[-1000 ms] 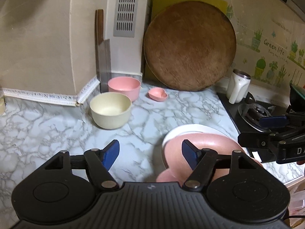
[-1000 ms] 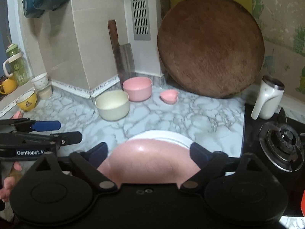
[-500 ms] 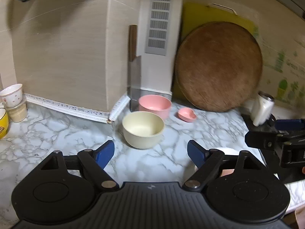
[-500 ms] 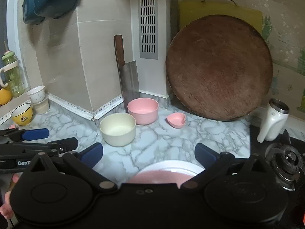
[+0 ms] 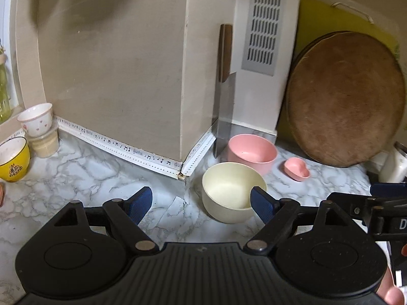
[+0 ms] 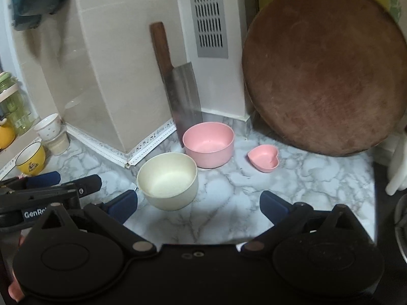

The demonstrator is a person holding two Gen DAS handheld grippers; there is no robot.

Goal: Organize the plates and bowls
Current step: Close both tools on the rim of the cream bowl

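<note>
Both tongs hang spread wide with nothing between their pads: your left tongs (image 5: 201,203) sit low over the marble desk (image 5: 76,178) with the cream bowl (image 5: 232,192) just beyond them, its near wall close to the right blue pad (image 5: 263,203). Your right tongs (image 6: 198,207) hover over bare desk, the same cream bowl (image 6: 168,180) just ahead and to their left, near the left pad (image 6: 122,204).

Take the cream bowl as your landmark. Directly behind it, almost touching or just apart, stands the pink bowl (image 6: 208,145), and to the right of that, well clear, lies the small pink heart-shaped dish (image 6: 263,157). A cleaver (image 6: 182,94) leans on the wall behind the pink bowl, and a round wooden chopping board (image 6: 323,68) leans further right. Far to the left of the cream bowl you have a yellow cup (image 5: 12,162) and a white cup (image 5: 35,119) stacked on a small beige container.

My judgement: both bowls look like matte, light, stiff ware, bamboo-fibre or plastic, so they should lift easily but could skid on the smooth desk if you nudge them. Pinch the cream bowl across its rim, one pad inside and one outside the near wall, rather than trying to span the whole body. It looks a close match for nesting with the pink bowl. Lower it gently, and keep away from the cleaver's blade.
</note>
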